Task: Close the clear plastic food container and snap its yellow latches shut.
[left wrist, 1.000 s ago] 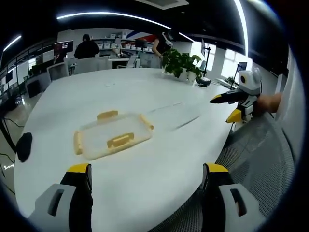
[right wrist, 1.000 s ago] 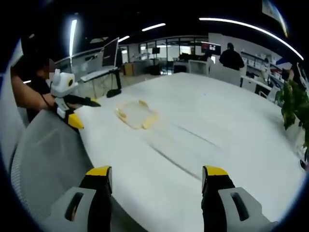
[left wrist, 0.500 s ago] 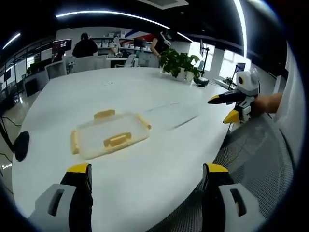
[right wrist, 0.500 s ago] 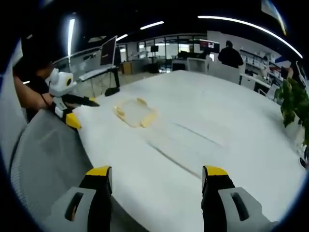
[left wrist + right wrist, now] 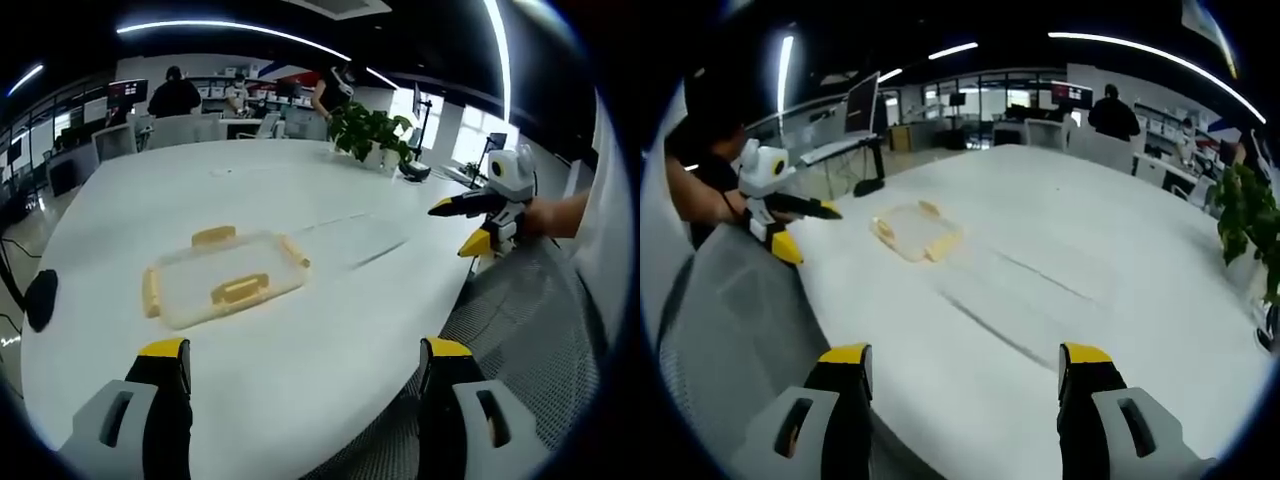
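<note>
Plainly, the clear plastic container (image 5: 222,280) lay flat on the white table (image 5: 330,330), out ahead of the left gripper (image 5: 300,375) and well apart from both tools. In the right gripper view the same container (image 5: 912,232) sat far off to the left, near the table's curved edge. Both tools were empty: the left gripper's jaws stood wide apart over the near edge of the table, and the right gripper (image 5: 962,378) was likewise spread with nothing between its jaws, hovering above bare tabletop.

Four yellow latches (image 5: 240,290) showed around the rim, one on each side; whether any had been snapped down could not be told at this distance, nor whether the lid was fully seated.

The container looked thin-walled and light, so it would probably skate across the smooth table under any sideways push. The plastic seemed likely to flex rather than crack, though the latch hinges are the weak spot. A sensible hold would have been to press straight down on the lid near one corner with one tool to pin it, while the other took a latch from its outer edge and folded it toward the wall. Pinching the clear wall itself risked a slippery grip.

A potted plant (image 5: 372,132) stood at the far side of the table.
</note>
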### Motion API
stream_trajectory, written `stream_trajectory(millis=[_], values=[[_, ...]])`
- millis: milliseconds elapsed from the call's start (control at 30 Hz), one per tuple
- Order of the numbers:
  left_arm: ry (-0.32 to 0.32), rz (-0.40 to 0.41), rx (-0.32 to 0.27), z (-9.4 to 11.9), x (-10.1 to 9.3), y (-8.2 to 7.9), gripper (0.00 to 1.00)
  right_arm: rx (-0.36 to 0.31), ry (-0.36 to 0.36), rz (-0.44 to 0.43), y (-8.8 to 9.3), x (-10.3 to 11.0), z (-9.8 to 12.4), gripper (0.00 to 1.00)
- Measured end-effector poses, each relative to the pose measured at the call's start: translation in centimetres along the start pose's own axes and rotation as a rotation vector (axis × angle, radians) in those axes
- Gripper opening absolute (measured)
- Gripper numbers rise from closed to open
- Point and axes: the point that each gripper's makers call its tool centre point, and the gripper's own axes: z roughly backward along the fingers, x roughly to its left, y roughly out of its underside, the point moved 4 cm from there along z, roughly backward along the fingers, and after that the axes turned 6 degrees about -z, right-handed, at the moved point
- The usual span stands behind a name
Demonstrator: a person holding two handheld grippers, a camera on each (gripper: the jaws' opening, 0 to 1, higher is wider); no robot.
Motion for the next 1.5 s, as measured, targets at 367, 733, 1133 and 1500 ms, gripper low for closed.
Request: stream_trajectory(millis=[367, 733, 1133, 1500], values=[[-0.015, -0.001, -0.010, 0.1, 0.1, -0.3, 0.96, -0.004, 0.011, 0.007, -0.2, -0.3, 0.1, 0.76], [-0.020, -0.001, -0.028, 0.2, 0.2, -0.8, 0.96, -0.012, 0.017, 0.015, -0.3, -0.3, 0.1, 0.76], [-0.039, 0.002, -0.058, 0.5, 0.5, -1.2, 0.96, -0.027, 0.028, 0.021, -0.6, -0.3, 0.3, 0.76], [-0.048, -0.003, -0.060, 0.6, 0.6, -1.2, 0.96, -0.030, 0.030, 0.034, -0.6, -0.1, 0.3, 0.76]])
